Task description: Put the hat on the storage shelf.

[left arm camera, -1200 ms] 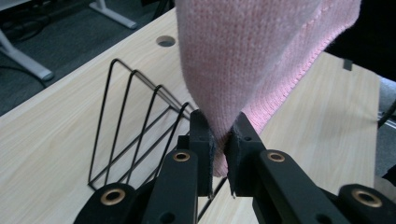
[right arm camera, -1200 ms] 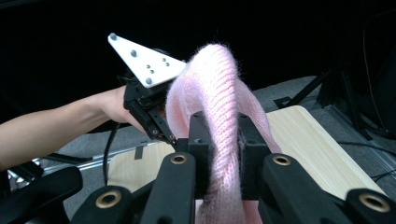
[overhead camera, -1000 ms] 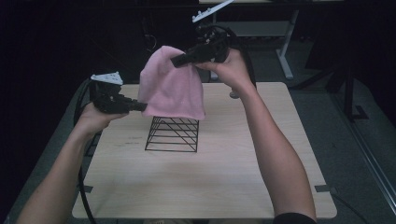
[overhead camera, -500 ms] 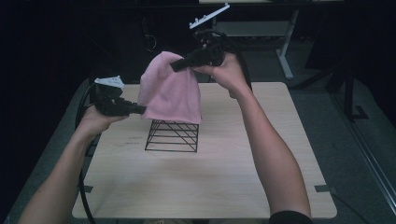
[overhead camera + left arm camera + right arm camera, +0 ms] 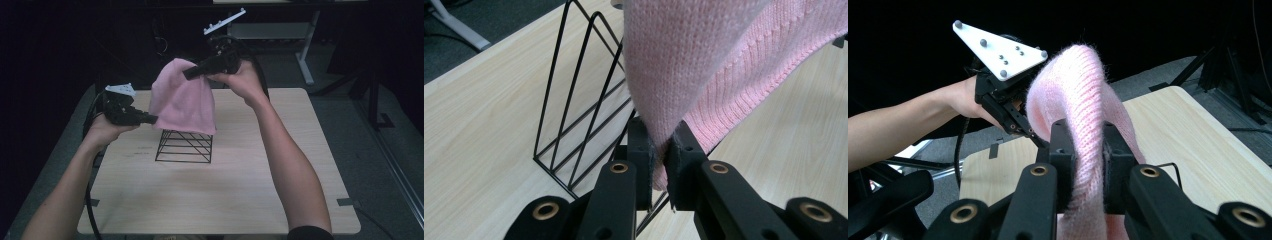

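A pink knitted garment (image 5: 182,100) hangs in the air above a black wire rack (image 5: 184,146) that stands on the wooden table (image 5: 240,195). My left gripper (image 5: 152,119) is shut on the garment's lower left edge (image 5: 659,125), beside the rack (image 5: 574,125). My right gripper (image 5: 187,74) is raised higher at the back and is shut on the garment's top (image 5: 1083,125). The right gripper view also shows the left gripper (image 5: 1033,135) and the hand holding it, beyond the pink knit. The cloth's lower hem covers the rack's top.
A white desk leg (image 5: 304,52) and dark stands rise on the floor behind the table. Cables (image 5: 90,200) trail off the table's left side. Bare wood lies in front of and to the right of the rack.
The right gripper has lifted the garment's top a little higher and toward the back. The left gripper has stayed almost still, holding the lower edge.
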The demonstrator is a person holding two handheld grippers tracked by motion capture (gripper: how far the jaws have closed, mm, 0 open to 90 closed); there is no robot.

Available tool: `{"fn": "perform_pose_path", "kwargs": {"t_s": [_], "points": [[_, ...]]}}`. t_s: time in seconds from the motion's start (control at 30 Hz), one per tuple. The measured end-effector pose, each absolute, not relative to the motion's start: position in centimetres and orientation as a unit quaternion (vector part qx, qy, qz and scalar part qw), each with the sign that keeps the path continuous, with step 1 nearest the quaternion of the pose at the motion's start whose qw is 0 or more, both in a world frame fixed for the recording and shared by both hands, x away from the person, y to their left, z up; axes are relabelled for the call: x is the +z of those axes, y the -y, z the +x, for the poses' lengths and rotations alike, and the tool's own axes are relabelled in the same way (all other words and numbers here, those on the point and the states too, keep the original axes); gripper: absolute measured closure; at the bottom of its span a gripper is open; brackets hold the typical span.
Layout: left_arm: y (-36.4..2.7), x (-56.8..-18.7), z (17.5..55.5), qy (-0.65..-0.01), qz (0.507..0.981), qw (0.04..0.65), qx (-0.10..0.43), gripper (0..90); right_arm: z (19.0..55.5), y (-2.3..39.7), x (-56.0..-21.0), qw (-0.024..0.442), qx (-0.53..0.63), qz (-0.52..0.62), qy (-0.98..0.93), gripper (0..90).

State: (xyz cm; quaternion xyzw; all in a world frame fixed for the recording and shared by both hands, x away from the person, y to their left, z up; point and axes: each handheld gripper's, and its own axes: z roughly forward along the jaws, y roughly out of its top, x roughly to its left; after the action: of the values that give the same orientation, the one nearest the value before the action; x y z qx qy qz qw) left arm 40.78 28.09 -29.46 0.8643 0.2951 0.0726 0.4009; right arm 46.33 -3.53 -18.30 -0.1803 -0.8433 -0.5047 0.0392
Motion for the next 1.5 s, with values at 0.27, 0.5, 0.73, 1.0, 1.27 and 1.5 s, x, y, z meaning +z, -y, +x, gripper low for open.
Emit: {"fn": "perform_pose_path", "kwargs": {"t_s": [0.27, 0.5, 0.73, 1.0, 1.27, 1.5], "points": [[-28.0, -29.9, 40.8, -0.295, 0.867, 0.396, 0.07, 82.6, 46.4, 3.5, -18.7, 0.041, -0.505, -0.178, 0.844, 79.3], [-28.2, -30.3, 40.8, -0.298, 0.867, 0.393, 0.067, 82.5, 46.4, 3.5, -19.3, 0.049, -0.502, -0.183, 0.844, 79.2], [-28.2, -30.4, 40.8, -0.294, 0.872, 0.384, 0.073, 82.6, 46.3, 3.2, -19.5, 0.053, -0.501, -0.179, 0.845, 79.2], [-28.2, -31.2, 40.7, -0.298, 0.873, 0.38, 0.069, 82.6, 46.2, 2.8, -19.7, 0.054, -0.493, -0.176, 0.851, 79.1], [-28.4, -31.8, 40.5, -0.301, 0.876, 0.37, 0.07, 82.5, 46.0, 2.3, -20.7, 0.061, -0.492, -0.173, 0.851, 79.0], [-28.4, -32.2, 40.2, -0.298, 0.881, 0.36, 0.081, 82.5, 45.6, 2.3, -21.4, 0.066, -0.496, -0.169, 0.849, 78.9]]}}
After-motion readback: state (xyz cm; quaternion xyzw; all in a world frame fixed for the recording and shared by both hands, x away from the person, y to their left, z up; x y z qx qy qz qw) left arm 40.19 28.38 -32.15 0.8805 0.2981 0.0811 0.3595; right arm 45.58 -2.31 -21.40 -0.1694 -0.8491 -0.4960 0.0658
